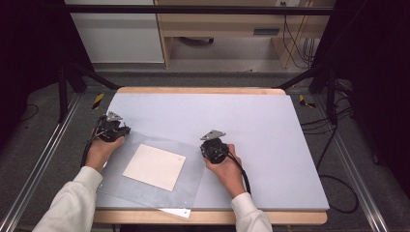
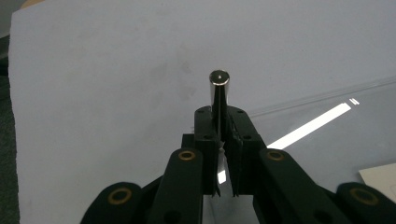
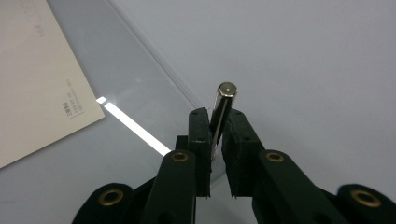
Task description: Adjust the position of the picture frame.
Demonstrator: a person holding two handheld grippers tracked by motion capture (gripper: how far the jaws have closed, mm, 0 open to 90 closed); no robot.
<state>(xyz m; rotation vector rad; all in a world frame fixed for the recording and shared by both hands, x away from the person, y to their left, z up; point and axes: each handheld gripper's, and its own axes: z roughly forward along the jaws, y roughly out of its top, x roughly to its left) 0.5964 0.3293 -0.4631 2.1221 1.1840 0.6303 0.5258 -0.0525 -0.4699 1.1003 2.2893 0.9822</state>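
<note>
Each hand-held gripper is pinching a short metal cylinder: left hand-held gripper (image 1: 115, 126) on its cylinder (image 2: 219, 91) at the clear sheet's (image 1: 145, 193) far-left corner, right hand-held gripper (image 1: 213, 144) on its cylinder (image 3: 223, 105) at the sheet's right edge. Polished, likely slippery and dense; mid-barrel grip looks safest. Cream card (image 1: 154, 166) is lying under the film on the counter (image 1: 270, 125).
</note>
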